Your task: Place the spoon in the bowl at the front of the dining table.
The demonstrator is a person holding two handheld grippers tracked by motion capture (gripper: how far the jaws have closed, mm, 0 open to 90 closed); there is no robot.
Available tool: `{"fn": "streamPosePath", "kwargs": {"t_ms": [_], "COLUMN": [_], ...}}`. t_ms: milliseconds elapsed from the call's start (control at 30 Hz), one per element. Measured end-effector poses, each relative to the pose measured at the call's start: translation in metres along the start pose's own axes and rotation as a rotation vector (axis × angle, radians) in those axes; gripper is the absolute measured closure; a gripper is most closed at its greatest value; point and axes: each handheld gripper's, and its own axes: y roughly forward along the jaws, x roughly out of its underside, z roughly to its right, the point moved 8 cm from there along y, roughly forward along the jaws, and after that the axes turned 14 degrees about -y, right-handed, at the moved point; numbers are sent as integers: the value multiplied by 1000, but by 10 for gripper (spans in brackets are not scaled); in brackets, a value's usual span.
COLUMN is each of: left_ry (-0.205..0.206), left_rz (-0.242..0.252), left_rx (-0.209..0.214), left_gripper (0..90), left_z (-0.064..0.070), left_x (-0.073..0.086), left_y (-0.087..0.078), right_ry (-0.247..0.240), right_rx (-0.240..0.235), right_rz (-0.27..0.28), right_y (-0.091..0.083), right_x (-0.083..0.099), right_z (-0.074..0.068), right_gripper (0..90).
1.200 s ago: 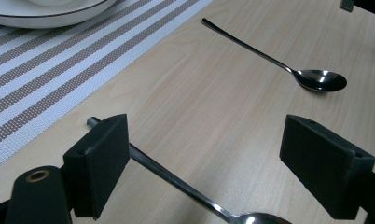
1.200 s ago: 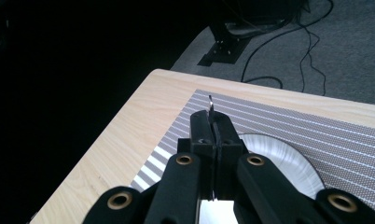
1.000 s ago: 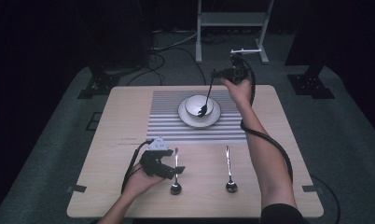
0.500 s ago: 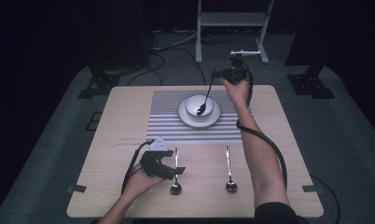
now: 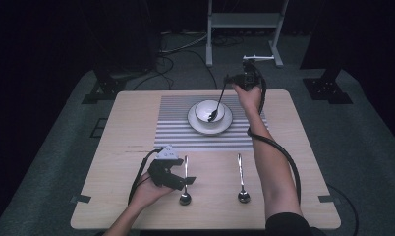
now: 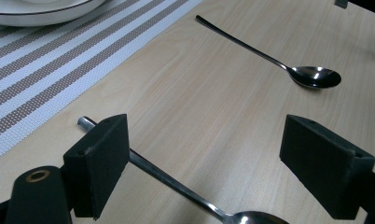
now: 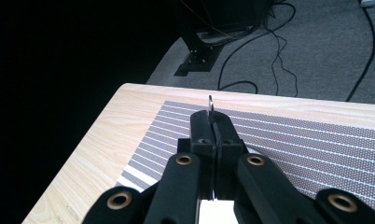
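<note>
Left gripper (image 5: pixel 185 181) is held low over the near left part of the wooden table (image 5: pixel 136 118), its jaws spread wide with nothing clamped; the handle of the nearest spoon (image 6: pixel 176 184) is seen running under the left pad (image 6: pixel 101 163). A second spoon (image 5: pixel 241 178) is laid well apart to its right, on bare wood. Farther back, a white bowl (image 5: pixel 209 109) is set on a plate (image 5: pixel 226 121) on the striped mat (image 5: pixel 176 129). Right gripper (image 5: pixel 230 81) is held beyond the bowl, its jaws pressed shut on the handle of a dark spoon (image 5: pixel 216 107), whose head is dipped into the bowl.
</note>
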Motion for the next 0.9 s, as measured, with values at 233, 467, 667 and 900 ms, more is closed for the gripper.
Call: {"fn": "streamPosePath", "kwargs": {"t_ms": [233, 467, 667, 900], "left_ry": [2, -7, -12, -12], "left_rz": [0, 8, 8, 3], "left_rx": [-3, -4, -6, -8], "left_gripper": [148, 148, 148, 149], "left_z": [-1, -2, -4, -5], "left_x": [0, -1, -2, -1], "left_y": [-1, -2, 0, 1], "right_ry": [-5, -26, -56, -50], "right_rx": [1, 0, -18, -18], "right_rz": [-3, -30, -84, -110], "right_y": [-3, -5, -6, -11], "right_x": [4, 16, 31, 43], "right_z": [3, 5, 4, 12], "right_gripper": [887, 883, 882, 875]}}
